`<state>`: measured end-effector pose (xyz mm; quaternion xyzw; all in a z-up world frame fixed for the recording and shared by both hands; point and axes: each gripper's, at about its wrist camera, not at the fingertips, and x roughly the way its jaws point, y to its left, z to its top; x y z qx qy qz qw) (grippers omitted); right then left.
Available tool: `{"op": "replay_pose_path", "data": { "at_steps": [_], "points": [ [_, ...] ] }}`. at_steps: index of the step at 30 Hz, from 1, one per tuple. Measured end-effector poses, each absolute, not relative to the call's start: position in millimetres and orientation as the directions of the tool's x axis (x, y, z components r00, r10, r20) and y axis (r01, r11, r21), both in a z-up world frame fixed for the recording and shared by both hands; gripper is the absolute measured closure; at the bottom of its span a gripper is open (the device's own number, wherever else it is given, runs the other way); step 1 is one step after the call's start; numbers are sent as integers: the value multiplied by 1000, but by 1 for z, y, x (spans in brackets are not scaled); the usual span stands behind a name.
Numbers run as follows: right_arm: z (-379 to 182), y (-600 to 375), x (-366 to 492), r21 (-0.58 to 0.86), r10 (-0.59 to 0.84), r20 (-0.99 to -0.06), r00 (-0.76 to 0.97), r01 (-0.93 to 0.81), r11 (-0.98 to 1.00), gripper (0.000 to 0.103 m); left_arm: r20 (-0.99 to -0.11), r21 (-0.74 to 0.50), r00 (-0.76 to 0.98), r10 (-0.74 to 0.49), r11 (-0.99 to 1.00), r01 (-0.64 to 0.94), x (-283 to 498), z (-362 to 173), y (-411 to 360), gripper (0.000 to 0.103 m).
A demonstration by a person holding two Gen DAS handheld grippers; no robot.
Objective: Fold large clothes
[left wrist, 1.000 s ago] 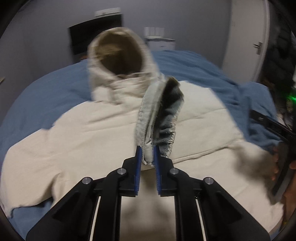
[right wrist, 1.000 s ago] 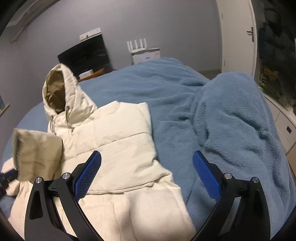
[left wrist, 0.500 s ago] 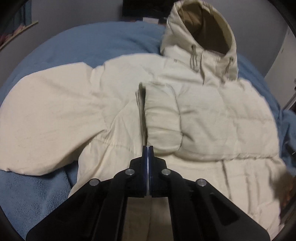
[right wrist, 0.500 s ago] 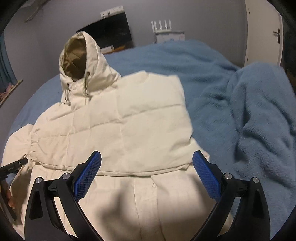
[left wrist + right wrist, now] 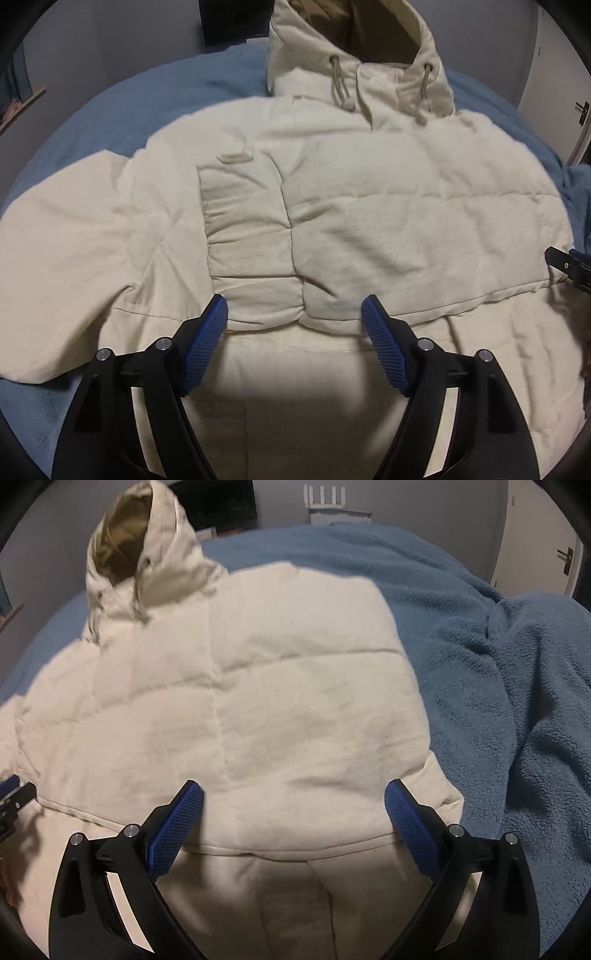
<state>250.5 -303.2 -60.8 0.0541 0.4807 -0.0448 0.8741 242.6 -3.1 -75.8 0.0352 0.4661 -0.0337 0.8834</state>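
While both tools hang wide and empty over it, the cream hooded jacket (image 5: 369, 206) lies flat on the bed's blue blanket (image 5: 498, 672), hood (image 5: 354, 48) at the far end. Left tool (image 5: 294, 325): jaws spread, nothing held, just above the folded sleeve cuff (image 5: 255, 284). Right tool (image 5: 294, 805): jaws spread, nothing held, above the right half of the jacket. Progress looks early-to-mid: one sleeve is laid across the chest, right side looks tucked in with a straight edge against the blanket; the other sleeve (image 5: 74, 251) is spread out to the left, unfolded. Left to do, I'd judge: fold that sleeve in, fold the hem up, deal with the hood. No containers in view, nothing to report there.
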Motion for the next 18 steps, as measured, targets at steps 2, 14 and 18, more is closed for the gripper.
{"op": "replay_pose_path", "data": {
  "at_steps": [2, 14, 18],
  "points": [
    [-66, -300, 251, 28, -44, -848, 527, 127, 991, 7, -835, 33, 550, -18, 996, 82, 245, -82, -2, 9],
    [-72, -305, 245, 67, -7, -840, 542, 117, 991, 7, -827, -51, 556, -78, 997, 65, 226, -80, 10, 7],
    [-63, -303, 237, 55, -11, -820, 572, 98, 994, 7, -803, -30, 593, -64, 997, 67, 213, -69, 5, 7]
  ]
}}
